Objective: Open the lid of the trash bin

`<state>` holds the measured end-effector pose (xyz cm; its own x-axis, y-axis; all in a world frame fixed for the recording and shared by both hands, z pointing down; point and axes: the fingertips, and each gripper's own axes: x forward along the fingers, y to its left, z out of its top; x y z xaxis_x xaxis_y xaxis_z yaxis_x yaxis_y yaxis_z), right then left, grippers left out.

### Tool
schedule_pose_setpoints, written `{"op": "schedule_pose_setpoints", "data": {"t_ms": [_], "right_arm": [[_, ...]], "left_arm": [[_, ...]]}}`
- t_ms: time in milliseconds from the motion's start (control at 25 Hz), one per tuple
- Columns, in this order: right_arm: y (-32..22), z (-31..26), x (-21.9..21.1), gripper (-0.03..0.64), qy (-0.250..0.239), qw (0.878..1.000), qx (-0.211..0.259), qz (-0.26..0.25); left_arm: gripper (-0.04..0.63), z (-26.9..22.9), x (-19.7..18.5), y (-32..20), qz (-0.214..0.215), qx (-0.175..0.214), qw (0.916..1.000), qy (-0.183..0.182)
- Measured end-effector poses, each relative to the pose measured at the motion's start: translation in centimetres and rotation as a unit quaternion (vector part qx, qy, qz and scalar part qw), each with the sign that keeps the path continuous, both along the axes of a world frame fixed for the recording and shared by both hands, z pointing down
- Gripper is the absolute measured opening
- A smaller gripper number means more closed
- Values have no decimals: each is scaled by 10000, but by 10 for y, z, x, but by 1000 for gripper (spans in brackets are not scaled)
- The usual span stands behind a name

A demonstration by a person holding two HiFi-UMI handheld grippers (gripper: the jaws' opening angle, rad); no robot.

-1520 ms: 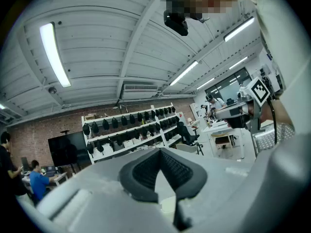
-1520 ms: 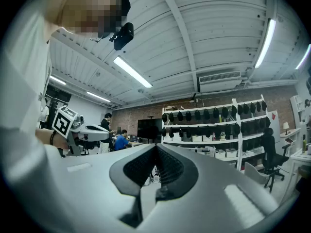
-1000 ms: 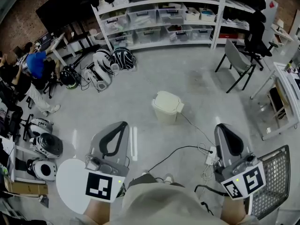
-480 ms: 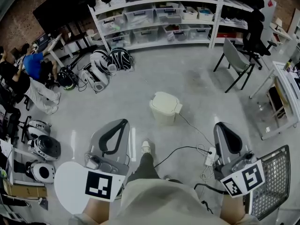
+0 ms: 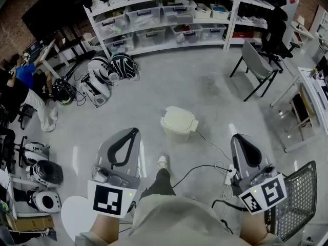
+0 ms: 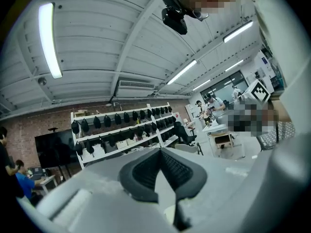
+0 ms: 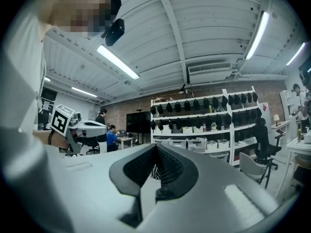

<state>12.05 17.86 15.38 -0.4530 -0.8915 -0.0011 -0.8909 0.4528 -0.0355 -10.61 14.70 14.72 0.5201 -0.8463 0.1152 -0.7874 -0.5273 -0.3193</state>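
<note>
The trash bin (image 5: 178, 123) is a small cream one standing on the grey floor in the head view, with its lid down. Both grippers are held low in front of the person, well short of the bin and above the floor. My left gripper (image 5: 134, 131) points at the floor to the bin's left, and its tips meet with nothing between them. My right gripper (image 5: 237, 137) is to the bin's right, also shut and empty. The left gripper (image 6: 160, 151) view and the right gripper (image 7: 156, 146) view show closed tips against shelves and ceiling; the bin is not in either.
A black cable runs from the bin to a power strip (image 5: 229, 175) on the floor. A grey folding chair (image 5: 254, 60) stands at the back right, long shelves (image 5: 169, 19) behind it. A wire basket (image 5: 294, 199) is near right; round machines (image 5: 102, 76) lie at left. The person's shoe (image 5: 162, 162) is before the bin.
The person has walked toward the bin, one foot stepping forward, so the bin lies lower and closer in the head view. Both grippers stay shut.
</note>
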Motion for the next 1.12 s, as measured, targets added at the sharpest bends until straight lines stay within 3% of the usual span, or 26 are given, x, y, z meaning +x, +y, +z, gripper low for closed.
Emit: {"op": "schedule_pose_setpoints", "data": {"t_ms": [600, 1120], "right_arm": [[-215, 12, -49, 3, 33, 9965, -453, 708], [-289, 64, -13, 3, 69, 9896, -974, 1060]], "left_arm": [[2, 25, -44, -237, 760, -484, 9959, -88], [2, 73, -29, -322, 876, -1038, 9907, -60]]}}
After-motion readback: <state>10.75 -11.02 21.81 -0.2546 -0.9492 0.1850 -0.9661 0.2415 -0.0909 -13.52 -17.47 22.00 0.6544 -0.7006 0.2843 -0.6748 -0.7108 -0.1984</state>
